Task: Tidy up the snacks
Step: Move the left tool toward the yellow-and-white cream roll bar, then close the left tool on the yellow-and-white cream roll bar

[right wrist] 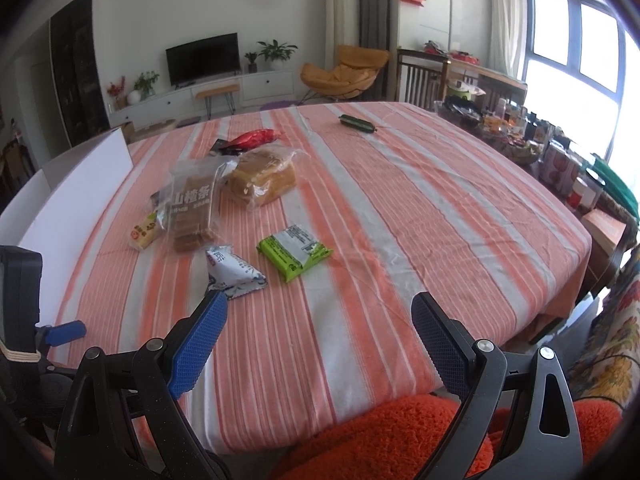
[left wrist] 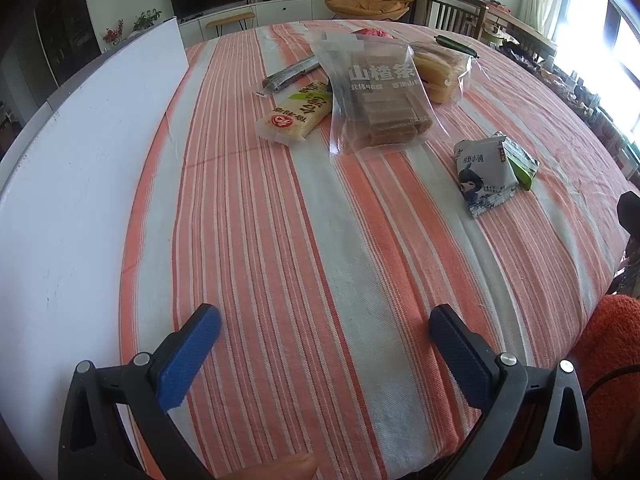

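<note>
Snacks: scattered on the striped cloth of the desk, none gathered yet; most lie in a loose cluster at far left, all ahead of both grippers.
Nearest piece: the white-and-blue triangular packet lies just beyond the left fingertip of the right gripper, slightly left of its centre line; the right hand looks the nearer one to it.
Green packet: flat, just right of the triangular packet, long axis running near-left to far-right, roughly straight ahead of the right jaws.
Left gripper: the cluster is far ahead and a little right; the clear hawthorn-strip bag lies with its long axis pointing away from the jaws.
Other snacks: yellow wrapped bar, bagged bread, red packet, dark green sausage alone at the far side.
Writing: the clear bag reads "山楂条"; the triangular packet's characters are too small to read surely.
Jaws: both pairs spread wide, holding nothing.
White board: along the left edge.
</note>
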Motion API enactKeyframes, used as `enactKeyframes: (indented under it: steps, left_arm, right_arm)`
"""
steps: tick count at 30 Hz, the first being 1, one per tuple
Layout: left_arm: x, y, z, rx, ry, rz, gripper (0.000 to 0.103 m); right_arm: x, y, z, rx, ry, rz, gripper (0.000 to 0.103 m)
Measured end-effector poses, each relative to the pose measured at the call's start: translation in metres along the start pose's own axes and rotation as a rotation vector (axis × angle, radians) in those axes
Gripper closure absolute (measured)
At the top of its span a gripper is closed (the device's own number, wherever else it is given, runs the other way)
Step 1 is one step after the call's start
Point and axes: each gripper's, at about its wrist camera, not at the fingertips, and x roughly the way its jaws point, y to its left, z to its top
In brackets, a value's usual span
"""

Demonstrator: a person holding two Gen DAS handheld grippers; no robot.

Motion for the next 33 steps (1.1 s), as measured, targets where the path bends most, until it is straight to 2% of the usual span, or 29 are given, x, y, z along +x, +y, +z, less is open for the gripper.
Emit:
enactKeyframes:
  steps: [10,13,15,18,23,26,28,30,32,33]
  left_arm:
    - [0.002,0.002,0.003,0.000,-0.005,-0.001,0.000]
    - [0.003,0.004,0.008,0.010,0.055,-0.015,0.000]
    - [0.001,0.011,0.014,-0.006,0.103,-0.077,0.000]
    - [-0.016,0.033,0.022,-0.075,0.075,-0.169,0.000]
    - [-0.028,0.056,0.050,-0.104,0.037,-0.222,0.002]
    - [-0.027,0.054,0.080,-0.057,0.009,-0.204,0.008]
    - [-0.014,0.045,0.100,0.021,0.018,-0.142,0.015]
    - [0.010,0.040,0.116,0.069,0.075,-0.079,0.039]
    - [0.033,0.040,0.128,0.085,0.130,-0.040,0.047]
    - [0.044,0.041,0.134,0.091,0.146,-0.031,0.047]
  right_arm:
    - [0.000,0.000,0.000,0.001,-0.001,0.000,0.008]
    - [0.001,-0.001,0.001,0.012,-0.001,0.009,0.008]
    - [0.001,-0.005,0.001,0.034,0.005,0.020,0.008]
    - [0.004,-0.010,0.001,0.062,0.016,0.035,0.008]
    - [0.006,-0.008,0.001,0.054,0.019,0.035,0.008]
    - [0.006,-0.008,0.000,0.050,0.019,0.033,0.008]
    - [0.006,-0.009,0.000,0.053,0.021,0.033,0.008]
    - [0.007,-0.009,0.000,0.056,0.021,0.032,0.008]
    - [0.006,-0.010,0.000,0.058,0.018,0.032,0.008]
    - [0.005,-0.010,-0.001,0.059,0.015,0.031,0.008]
